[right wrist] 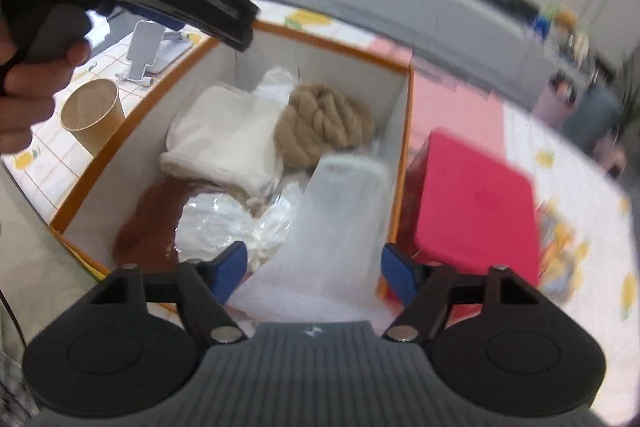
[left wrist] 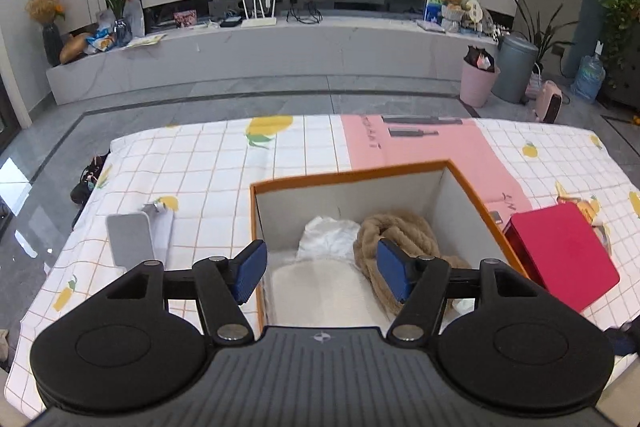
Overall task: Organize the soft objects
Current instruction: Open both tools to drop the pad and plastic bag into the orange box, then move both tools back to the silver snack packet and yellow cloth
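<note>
An orange-rimmed white box stands on the table and holds soft things. Inside are a tan knotted rope cushion, a folded cream cloth, a plastic-wrapped white bundle and a brown piece. My left gripper hangs open over the box's near end with nothing between its fingers. In the right wrist view it shows at the upper left, held by a hand. My right gripper is open; a blurred translucent white sheet lies between its fingers, leaning into the box.
A red box stands right of the orange box. A paper cup and a grey phone stand sit to its left on the checked lemon-print tablecloth. A pink sheet lies behind.
</note>
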`<state>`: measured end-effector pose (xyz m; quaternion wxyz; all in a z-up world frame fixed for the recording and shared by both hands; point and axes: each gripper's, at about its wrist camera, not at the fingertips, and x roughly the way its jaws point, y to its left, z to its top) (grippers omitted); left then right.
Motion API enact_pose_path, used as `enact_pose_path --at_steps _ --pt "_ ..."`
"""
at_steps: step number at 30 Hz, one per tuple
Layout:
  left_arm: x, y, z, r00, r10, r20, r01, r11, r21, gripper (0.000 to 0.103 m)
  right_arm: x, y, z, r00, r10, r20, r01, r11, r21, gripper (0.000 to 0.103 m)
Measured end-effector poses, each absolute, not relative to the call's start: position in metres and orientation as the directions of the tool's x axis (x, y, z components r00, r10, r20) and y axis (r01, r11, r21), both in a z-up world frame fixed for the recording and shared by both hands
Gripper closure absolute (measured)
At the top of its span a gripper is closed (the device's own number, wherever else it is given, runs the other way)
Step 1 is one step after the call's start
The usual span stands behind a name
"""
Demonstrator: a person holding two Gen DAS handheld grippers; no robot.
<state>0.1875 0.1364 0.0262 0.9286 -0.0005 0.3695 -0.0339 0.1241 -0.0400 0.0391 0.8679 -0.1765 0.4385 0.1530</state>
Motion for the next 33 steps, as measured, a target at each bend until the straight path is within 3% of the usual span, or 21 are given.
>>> enact_pose_path --at_steps 3,7,9,12,14,20,27,28,31,33 --pt "0.187 0.140 0.030 0.726 -0.080 -0.683 0.065 0.997 -0.048 0.029 0.126 -0.032 0.048 0.589 0.103 -0.802 -0.449 0.866 -0.219 0.015" --pt "0.187 0.141 0.032 0.731 -0.087 -0.677 0.067 0.996 -0.056 0.029 0.131 -0.031 0.060 0.579 0.132 -0.804 -0.463 0.865 -0.191 0.015" --pt "0.187 0.141 0.032 0.729 -0.090 -0.678 0.068 0.996 -0.059 0.029 0.132 -0.032 0.067 0.573 0.169 -0.802 -0.479 0.863 -0.161 0.020" --pt "0.188 0.141 0.031 0.723 -0.098 -0.684 0.069 0.995 -0.070 0.029 0.132 -0.031 0.071 0.548 0.212 -0.810 -0.515 0.848 -0.126 0.048" --pt "0.188 0.141 0.029 0.713 -0.104 -0.693 0.069 0.995 -0.078 0.029 0.137 -0.026 0.065 0.518 0.184 -0.835 -0.528 0.837 -0.143 0.075" --pt "0.186 0.138 0.030 0.715 -0.109 -0.691 0.082 0.994 -0.072 0.029 0.164 -0.020 0.028 0.443 0.087 -0.892 -0.511 0.842 -0.172 0.096" --pt "0.189 0.138 0.027 0.709 -0.108 -0.697 0.078 0.994 -0.074 0.029 0.174 -0.017 0.000 0.387 0.024 -0.922 -0.535 0.820 -0.203 0.095" --pt "0.189 0.139 0.026 0.707 -0.107 -0.699 0.077 0.994 -0.074 0.029 0.175 -0.018 0.001 0.388 0.027 -0.921 -0.528 0.826 -0.198 0.092" --pt "0.190 0.139 0.025 0.706 -0.099 -0.701 0.070 0.995 -0.070 0.029 0.174 -0.021 0.009 0.410 0.049 -0.911 -0.497 0.850 -0.178 0.060" --pt "0.188 0.138 0.026 0.718 -0.077 -0.692 0.061 0.997 -0.047 0.029 0.172 -0.022 0.014 0.429 0.066 -0.901 -0.489 0.856 -0.170 0.060"
